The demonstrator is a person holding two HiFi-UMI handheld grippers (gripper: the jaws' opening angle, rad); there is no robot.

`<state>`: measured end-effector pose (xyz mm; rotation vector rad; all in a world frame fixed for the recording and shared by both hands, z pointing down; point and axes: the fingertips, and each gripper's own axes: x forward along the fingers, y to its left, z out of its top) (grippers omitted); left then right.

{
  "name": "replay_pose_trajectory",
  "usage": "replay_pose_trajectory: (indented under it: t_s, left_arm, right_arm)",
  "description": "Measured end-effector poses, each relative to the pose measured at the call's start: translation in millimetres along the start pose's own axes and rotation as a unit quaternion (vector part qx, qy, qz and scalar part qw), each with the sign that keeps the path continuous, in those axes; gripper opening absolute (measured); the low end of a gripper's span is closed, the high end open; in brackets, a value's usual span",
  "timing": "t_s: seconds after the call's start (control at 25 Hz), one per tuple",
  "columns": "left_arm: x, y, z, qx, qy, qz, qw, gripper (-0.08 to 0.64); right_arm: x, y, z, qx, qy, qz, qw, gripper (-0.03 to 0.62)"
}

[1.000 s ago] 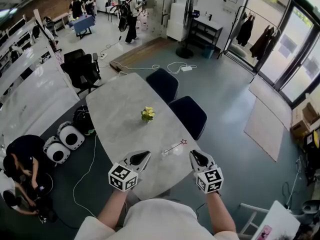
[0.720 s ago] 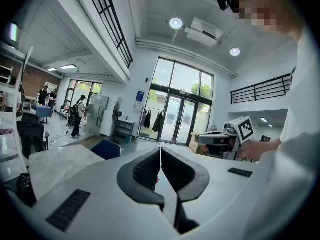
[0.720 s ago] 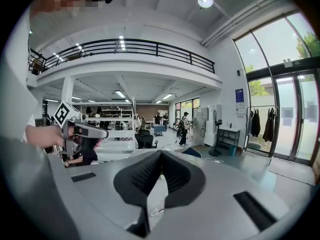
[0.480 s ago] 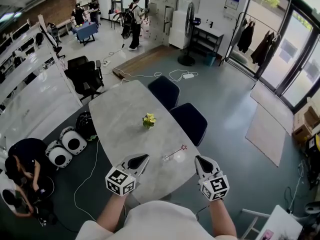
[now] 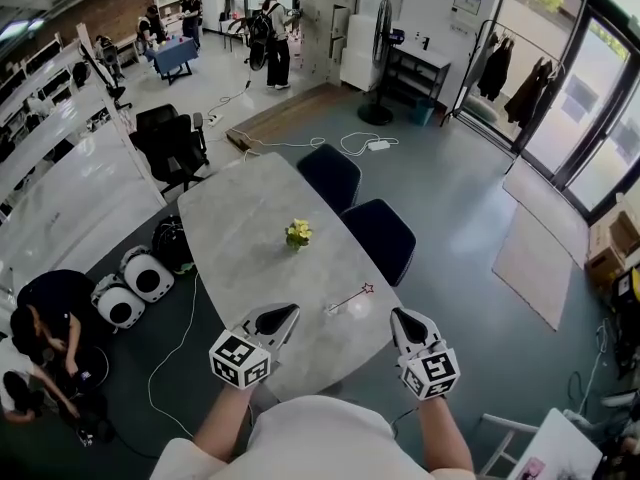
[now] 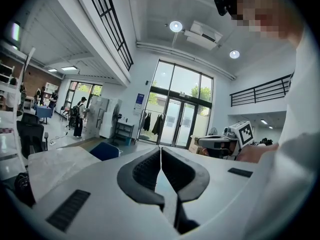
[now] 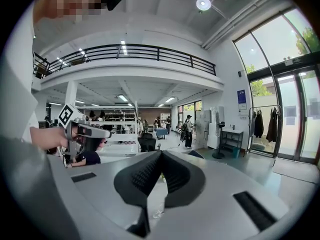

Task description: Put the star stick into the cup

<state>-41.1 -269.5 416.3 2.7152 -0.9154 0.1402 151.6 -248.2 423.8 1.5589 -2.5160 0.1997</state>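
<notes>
One clear cup (image 5: 334,309) barely shows at the star stick (image 5: 352,295) end.

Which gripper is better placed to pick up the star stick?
Right, marginally: the star stick lies between both shut grippers, its star end nearer the right gripper than the left gripper.

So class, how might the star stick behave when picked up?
The star stick looks very thin, so it is probably light and easy to lose from a pinch. Resting on the smooth table, it may skid if nudged; its star tip might stop rolling.
</notes>
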Motion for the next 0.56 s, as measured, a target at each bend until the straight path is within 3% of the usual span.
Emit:
replay_pose_trajectory:
  t_s: [0.56]
  left_arm:
    - [-3.3,-1.4,-4.9,-0.004,0.001,0.000,1.0000,0.023]
  right_arm:
    - [1.7,9.1,-1.3,-0.006,0.008,0.009,1.000,0.006]
